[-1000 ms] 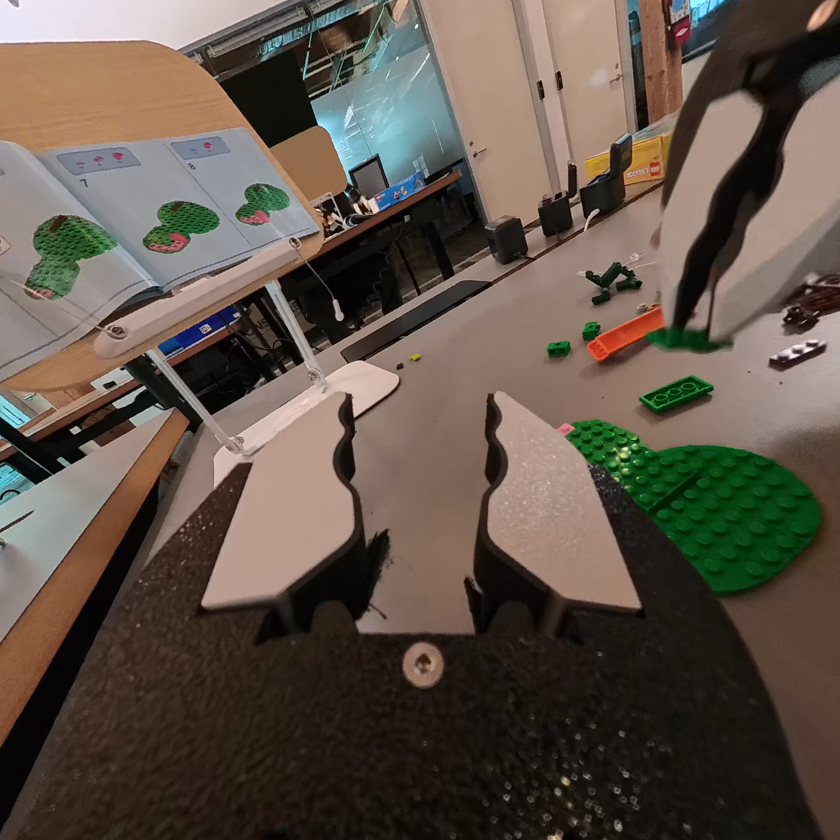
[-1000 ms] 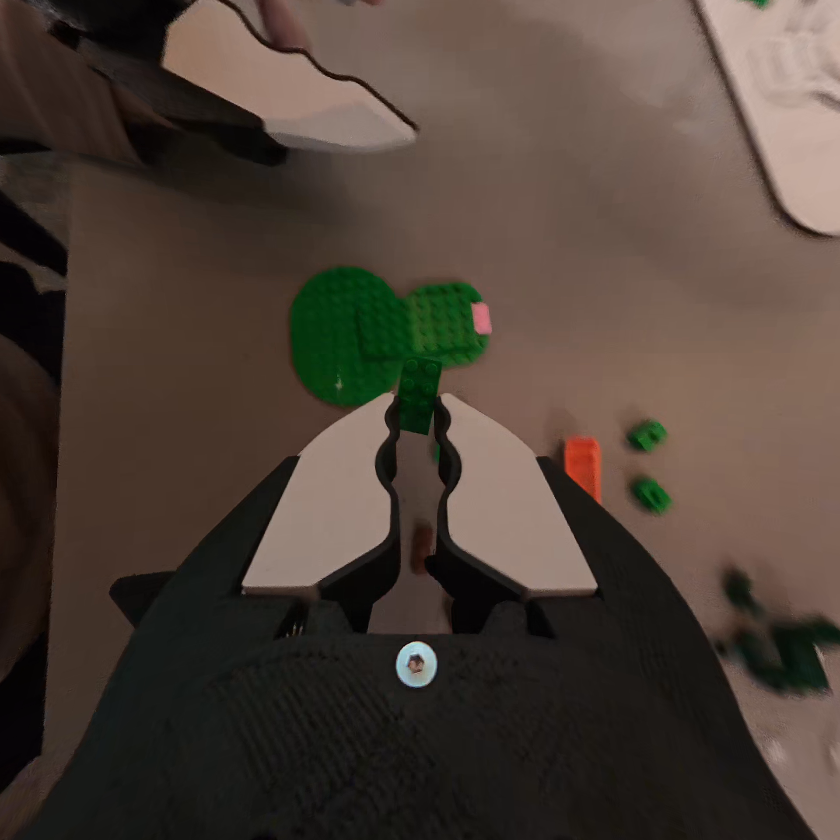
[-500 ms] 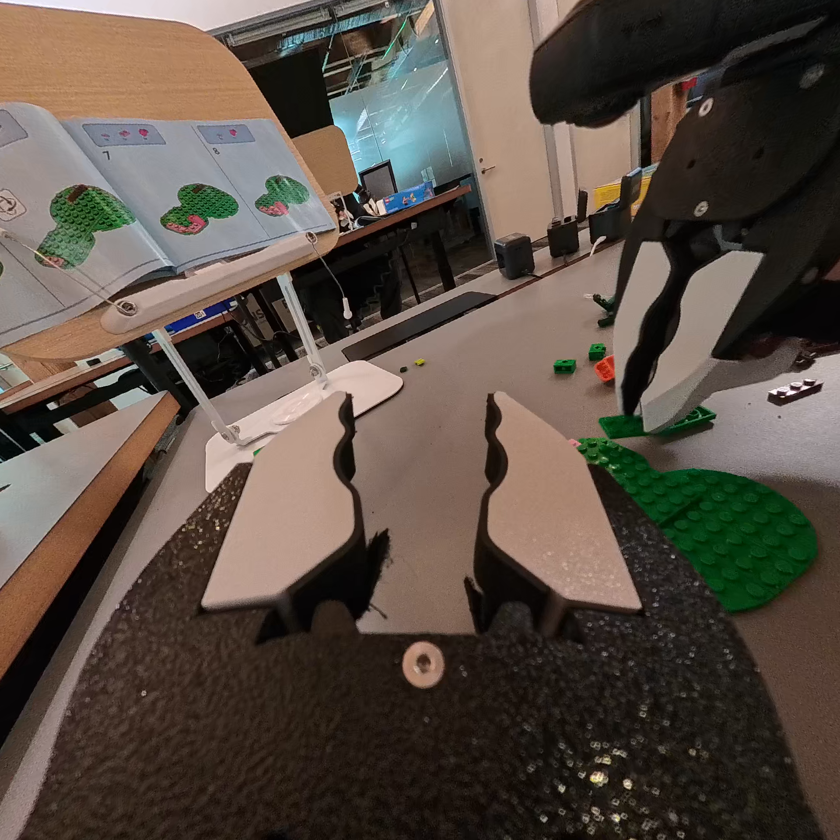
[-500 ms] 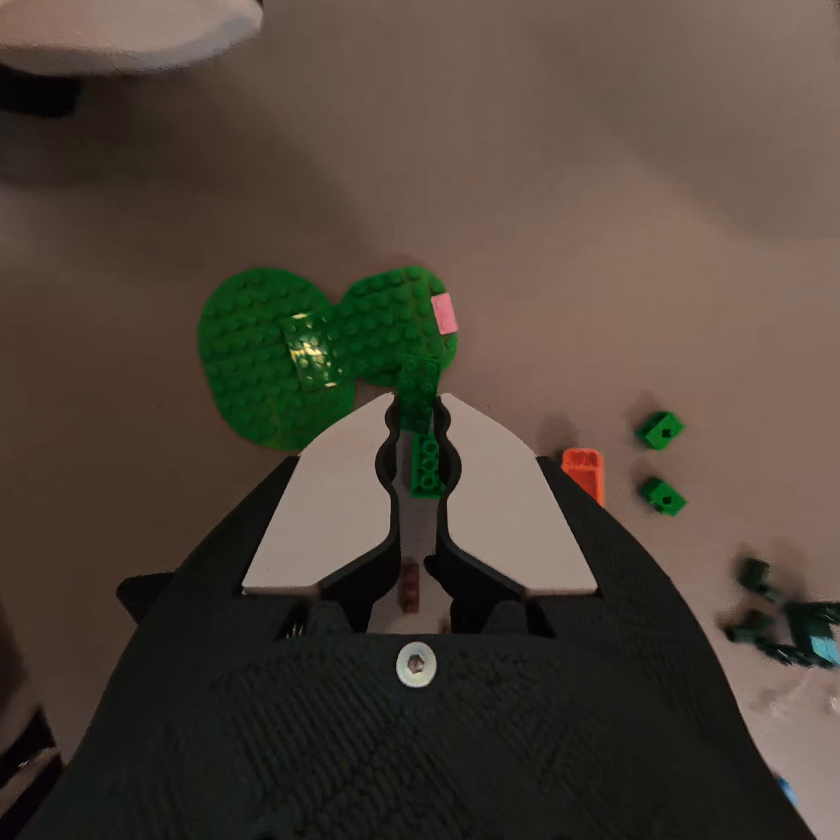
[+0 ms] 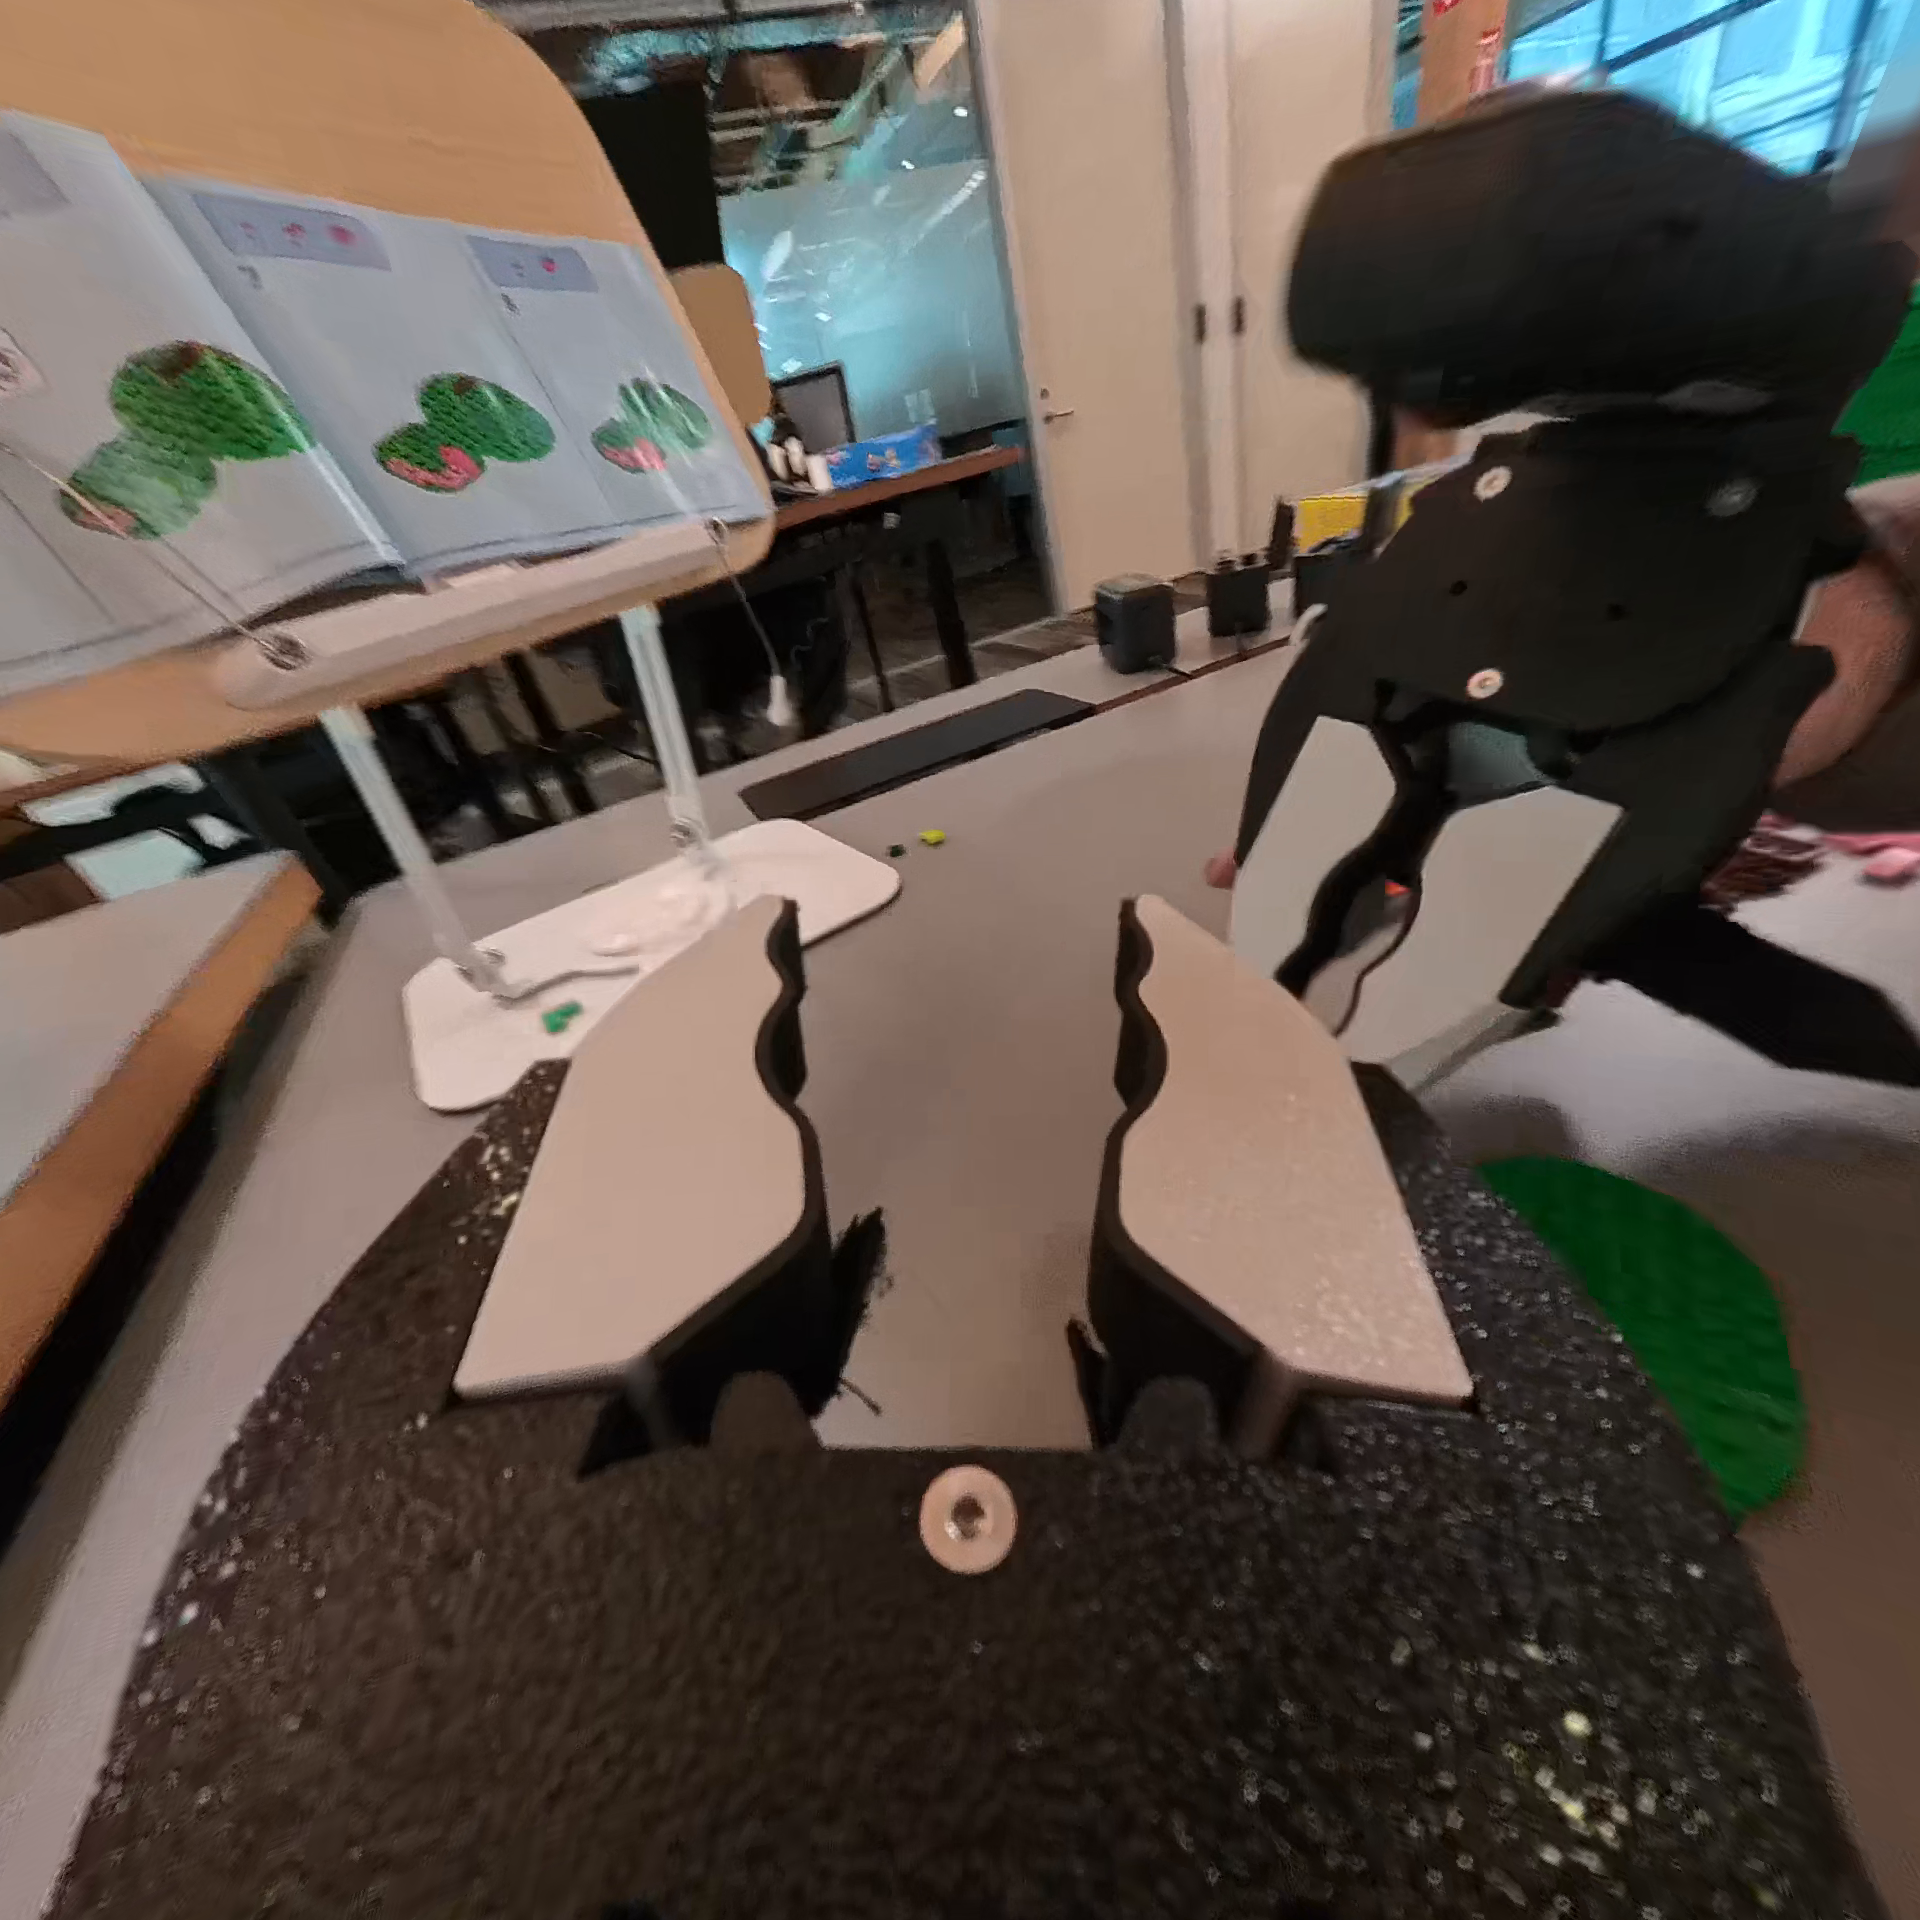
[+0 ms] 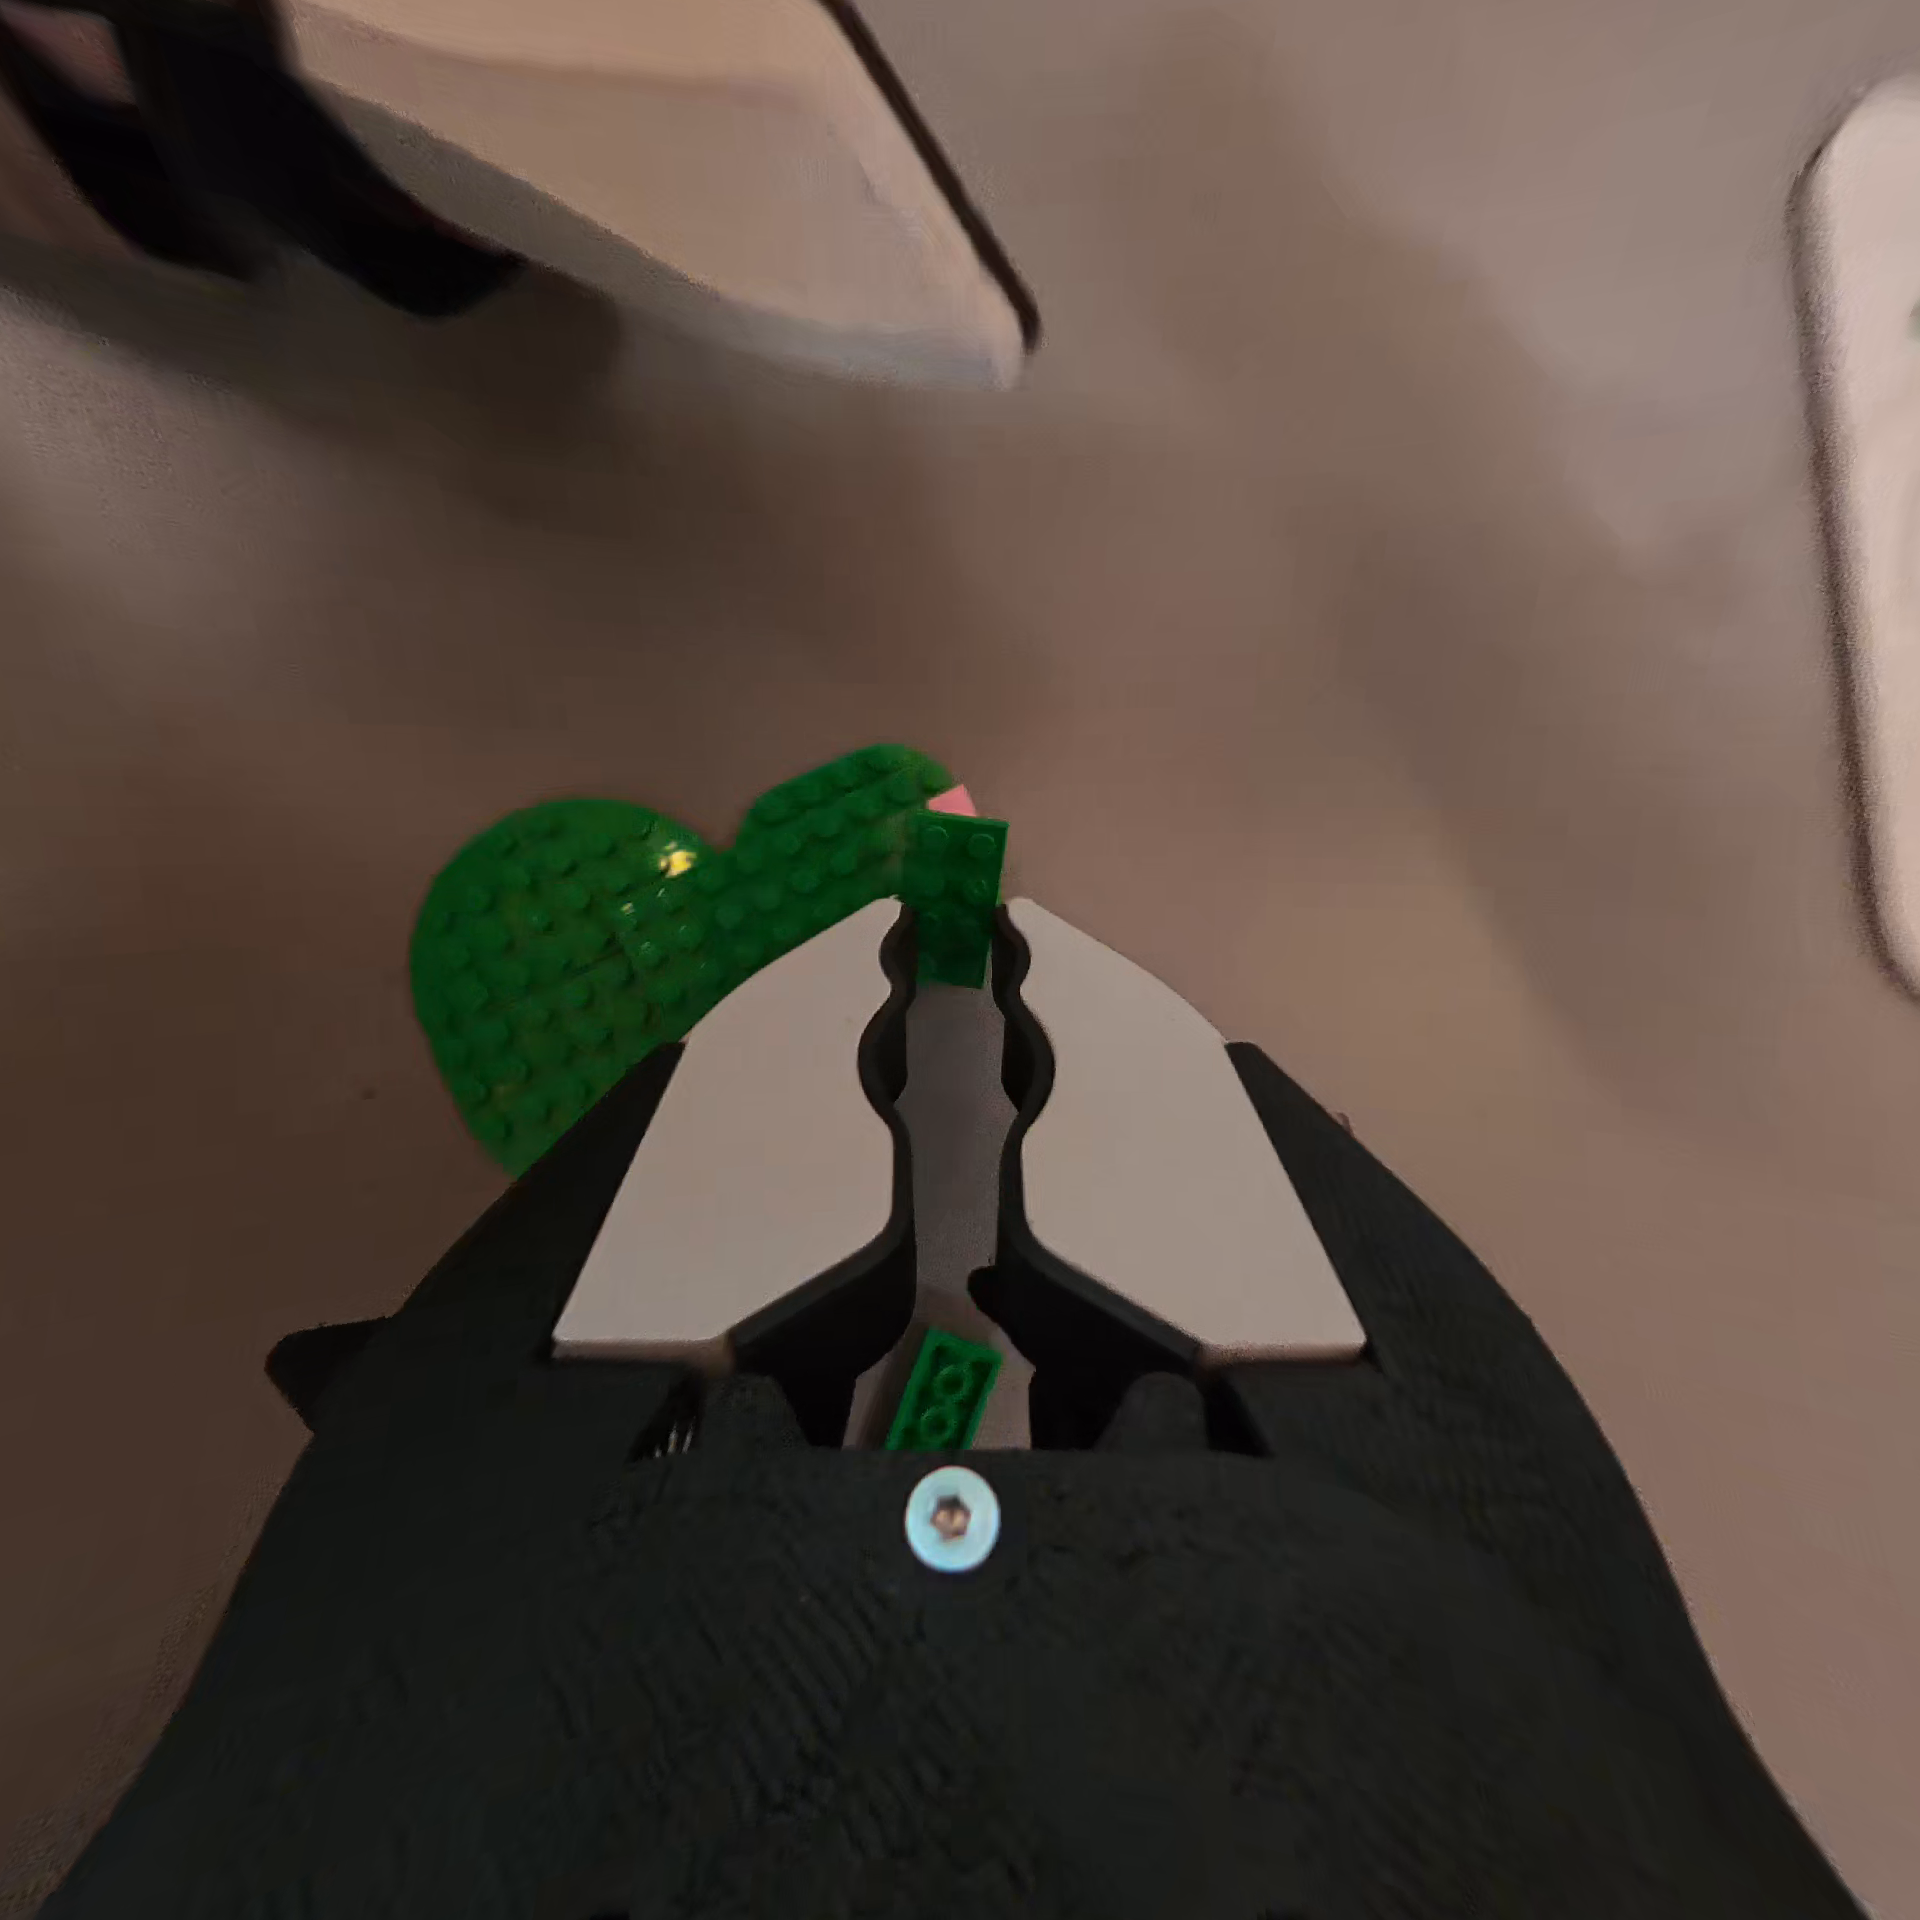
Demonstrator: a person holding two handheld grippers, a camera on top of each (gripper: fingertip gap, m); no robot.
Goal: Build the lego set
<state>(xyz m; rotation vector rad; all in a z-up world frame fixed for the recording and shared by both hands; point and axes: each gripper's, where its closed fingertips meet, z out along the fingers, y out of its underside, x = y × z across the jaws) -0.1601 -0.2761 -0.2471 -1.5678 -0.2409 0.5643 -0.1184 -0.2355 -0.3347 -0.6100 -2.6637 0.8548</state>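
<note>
Placement of the green plate was the step in hand: the right gripper pinched it at the fingertips, poised over the green baseplate by its pink tile. Squaring studs before pressing straight down looked wise. The left gripper hung spread and empty over the tabletop, free to steady the baseplate.

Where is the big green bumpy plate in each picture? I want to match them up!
Left wrist view: the big green plate lies at the right edge, low down, beside the left gripper, partly hidden by its body.
Right wrist view: the same plate lies left of centre, just beyond the right gripper, which holds a small green plate.
Shared landmark: the white stand base, seen at the right edge there.
</note>
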